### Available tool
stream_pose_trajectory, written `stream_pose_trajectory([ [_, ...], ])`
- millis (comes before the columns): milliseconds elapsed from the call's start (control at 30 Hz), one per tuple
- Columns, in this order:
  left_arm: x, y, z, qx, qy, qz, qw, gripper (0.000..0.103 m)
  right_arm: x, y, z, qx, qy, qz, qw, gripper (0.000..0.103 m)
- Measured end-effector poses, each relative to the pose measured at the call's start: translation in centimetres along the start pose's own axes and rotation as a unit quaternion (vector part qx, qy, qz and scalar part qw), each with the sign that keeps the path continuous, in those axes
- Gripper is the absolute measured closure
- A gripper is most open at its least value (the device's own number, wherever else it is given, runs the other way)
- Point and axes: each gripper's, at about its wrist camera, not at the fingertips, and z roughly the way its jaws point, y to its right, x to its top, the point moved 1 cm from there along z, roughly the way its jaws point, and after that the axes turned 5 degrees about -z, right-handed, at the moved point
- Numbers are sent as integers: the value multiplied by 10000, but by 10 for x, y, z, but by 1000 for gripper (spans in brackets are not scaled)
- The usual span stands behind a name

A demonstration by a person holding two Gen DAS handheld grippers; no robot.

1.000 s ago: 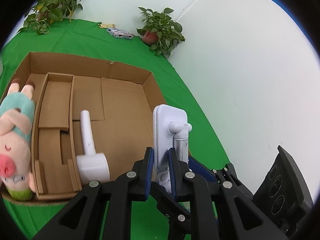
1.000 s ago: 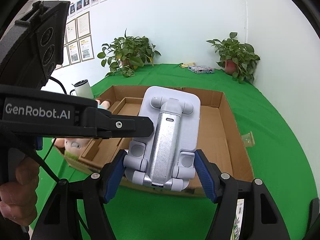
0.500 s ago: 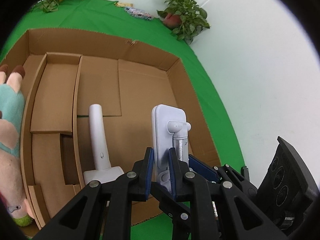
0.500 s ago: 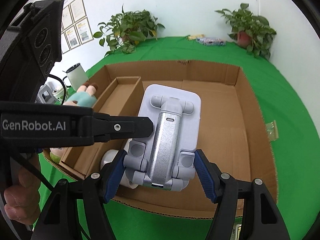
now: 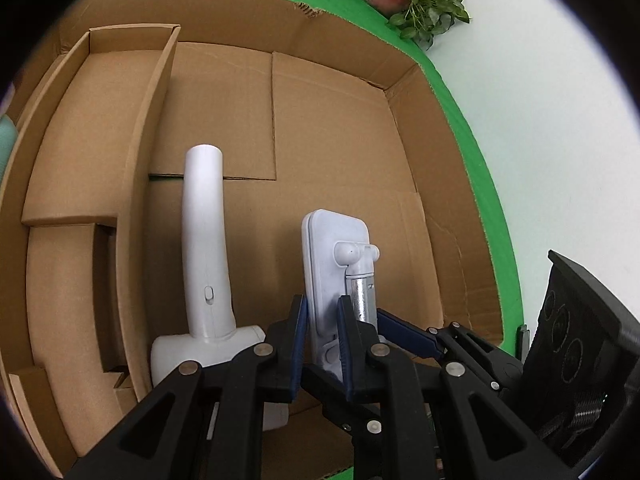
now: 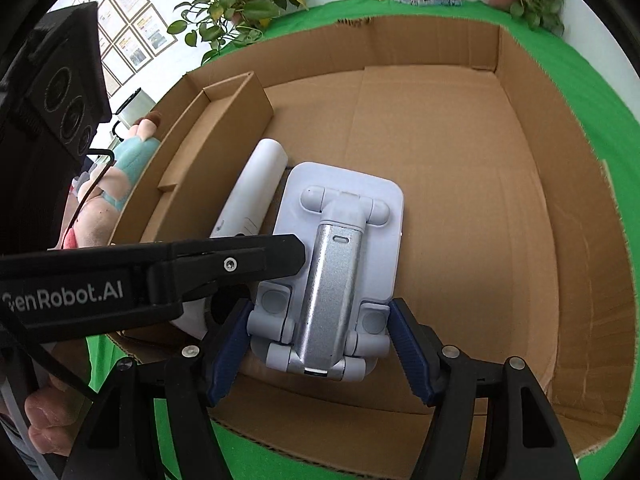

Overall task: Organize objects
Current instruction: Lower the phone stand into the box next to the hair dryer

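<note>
Rigid, hinged and probably light, the phone stand (image 5: 334, 276) was pinched edgewise in the left gripper (image 5: 323, 344) while the right gripper (image 6: 320, 350) sat open astride its base, best held by the flat plate.

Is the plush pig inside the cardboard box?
No, the plush pig lies outside the cardboard box, against its left wall.

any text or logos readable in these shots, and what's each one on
"GenRobot.AI" (first letter partly cut off): white lettering on the black body of the left gripper, seen in the right wrist view.
Framed wall notices: too small to read.
Small marks on the white handheld device: too blurred to read.
</note>
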Motion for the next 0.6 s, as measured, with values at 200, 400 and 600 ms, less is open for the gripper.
stream_pose_trajectory([
  [200,0,0,0,148,-5,35,9999,91,-3,2,9,180,-174,37,9997,37],
  [400,-5,-2,-22,-2,198,135,9997,91,-3,1,10,307,-319,98,9990,35],
  [600,-16,-8,-48,-142,374,174,9990,90,-1,0,6,240,-298,136,9992,38],
])
